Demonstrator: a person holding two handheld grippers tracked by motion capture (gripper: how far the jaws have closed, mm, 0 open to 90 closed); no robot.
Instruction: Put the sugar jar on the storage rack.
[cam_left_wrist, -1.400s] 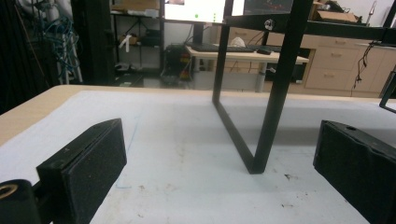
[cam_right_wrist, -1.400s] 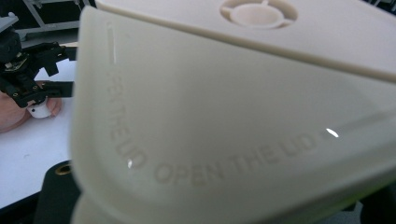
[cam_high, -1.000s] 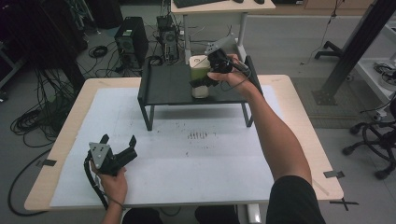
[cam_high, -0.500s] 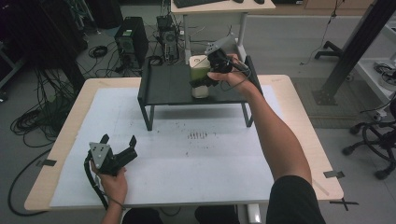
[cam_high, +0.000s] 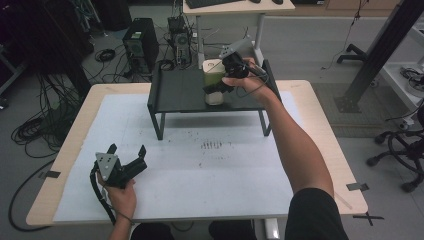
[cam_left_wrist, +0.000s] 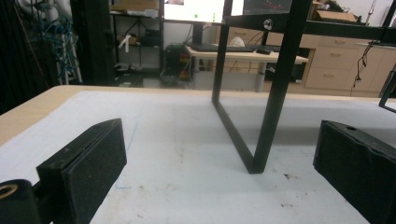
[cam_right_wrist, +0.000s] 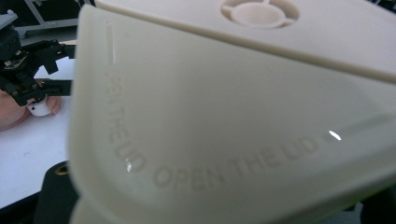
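The right gripper (cam_high: 216, 88) is clamped on the cream container (cam_high: 214, 82), on the black shelf (cam_high: 180, 95) at top centre. Keep the container upright and the grip firm. The left gripper (cam_high: 126, 156), lower left, has its jaws apart.

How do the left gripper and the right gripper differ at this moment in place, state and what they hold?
The left gripper sits low over the white mat near the table's front edge; the right gripper is raised at the black shelf at the back. The left's jaws stand wide open with nothing between them; the right's are shut on the cream container, whose lid reads OPEN THE LID. Both are black and hand-held.
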